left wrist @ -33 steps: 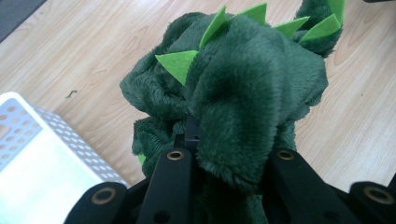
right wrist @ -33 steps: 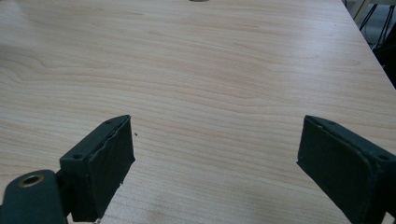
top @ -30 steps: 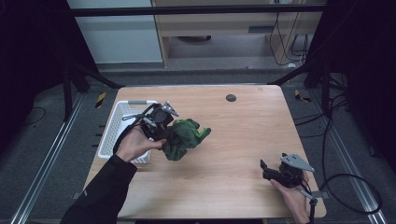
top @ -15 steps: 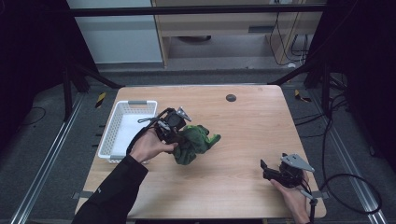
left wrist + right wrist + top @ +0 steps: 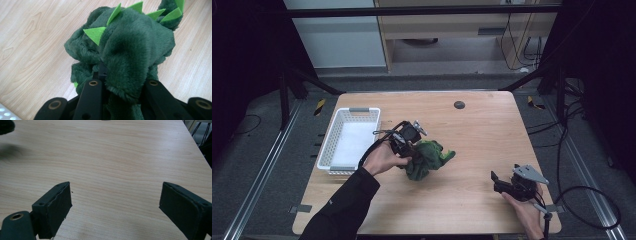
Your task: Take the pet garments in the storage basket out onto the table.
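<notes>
Green plush dinosaur (image 5: 130, 47) hiding clamped left gripper (image 5: 122, 82) fingertips, right gripper (image 5: 115, 207) fingers wide apart, tips cropped.

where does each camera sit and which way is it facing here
High view: fixed above the person's side, facing forward and down on the wooden table; both forearms enter from below, left claw on the green plush dinosaur, white basket beside it.
Left gripper view: rides the left claw, looking along its jaws clamped on the dinosaur.
Right gripper view: rides the right claw, jaws wide apart over bare wood.
Shared: high and left gripper views both show the dinosaur.
</notes>
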A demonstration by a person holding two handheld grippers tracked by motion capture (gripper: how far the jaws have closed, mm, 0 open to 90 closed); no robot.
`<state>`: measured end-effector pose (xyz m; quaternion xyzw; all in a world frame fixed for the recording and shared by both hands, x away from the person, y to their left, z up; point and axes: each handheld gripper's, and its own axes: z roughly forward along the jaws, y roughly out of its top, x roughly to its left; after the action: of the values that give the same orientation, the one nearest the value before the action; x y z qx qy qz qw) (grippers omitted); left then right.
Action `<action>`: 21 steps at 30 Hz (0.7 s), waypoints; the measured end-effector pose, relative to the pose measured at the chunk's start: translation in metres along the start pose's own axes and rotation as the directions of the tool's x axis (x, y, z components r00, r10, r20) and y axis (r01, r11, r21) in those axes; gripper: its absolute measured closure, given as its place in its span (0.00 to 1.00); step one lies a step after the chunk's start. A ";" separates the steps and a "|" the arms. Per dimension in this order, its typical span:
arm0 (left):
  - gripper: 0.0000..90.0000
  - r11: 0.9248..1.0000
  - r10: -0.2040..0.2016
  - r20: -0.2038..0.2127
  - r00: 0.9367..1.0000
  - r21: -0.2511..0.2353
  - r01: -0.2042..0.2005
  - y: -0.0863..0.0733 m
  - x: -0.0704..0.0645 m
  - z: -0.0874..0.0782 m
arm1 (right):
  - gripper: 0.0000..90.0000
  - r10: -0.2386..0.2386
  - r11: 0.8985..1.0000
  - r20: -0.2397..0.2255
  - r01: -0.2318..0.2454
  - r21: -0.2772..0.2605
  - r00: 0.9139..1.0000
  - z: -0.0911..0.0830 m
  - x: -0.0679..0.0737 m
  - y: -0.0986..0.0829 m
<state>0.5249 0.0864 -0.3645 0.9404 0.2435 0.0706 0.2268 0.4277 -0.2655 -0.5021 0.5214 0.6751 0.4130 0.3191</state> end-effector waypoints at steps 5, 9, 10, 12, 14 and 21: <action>0.85 1.000 0.011 0.014 1.000 0.003 -0.011 0.003 -0.003 0.009 | 0.12 -0.001 1.000 0.000 0.001 0.000 1.000 0.000 0.000 0.000; 0.84 1.000 0.018 0.015 1.000 0.012 -0.018 0.004 -0.004 0.016 | 0.12 0.000 1.000 0.000 0.000 0.001 1.000 0.000 0.000 0.000; 0.84 1.000 0.020 0.016 1.000 0.014 -0.020 0.005 -0.004 0.018 | 0.12 -0.001 1.000 0.000 0.001 0.002 1.000 0.000 0.000 0.000; 0.84 1.000 0.020 0.019 1.000 0.018 -0.021 0.005 -0.005 0.021 | 0.12 -0.001 1.000 0.000 0.001 0.004 1.000 0.000 0.000 0.000; 0.84 0.999 0.022 0.021 1.000 0.023 -0.023 0.004 -0.005 0.024 | 0.12 -0.003 1.000 0.001 0.003 0.002 1.000 0.000 0.000 0.000; 0.83 0.999 0.023 0.034 0.999 0.032 -0.024 0.003 -0.007 0.035 | 0.12 -0.002 1.000 -0.001 0.002 0.003 1.000 0.000 0.000 0.000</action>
<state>0.5290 0.0670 -0.3947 0.9478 0.2297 0.0532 0.2146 0.4276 -0.2652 -0.5022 0.5212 0.6762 0.4121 0.3184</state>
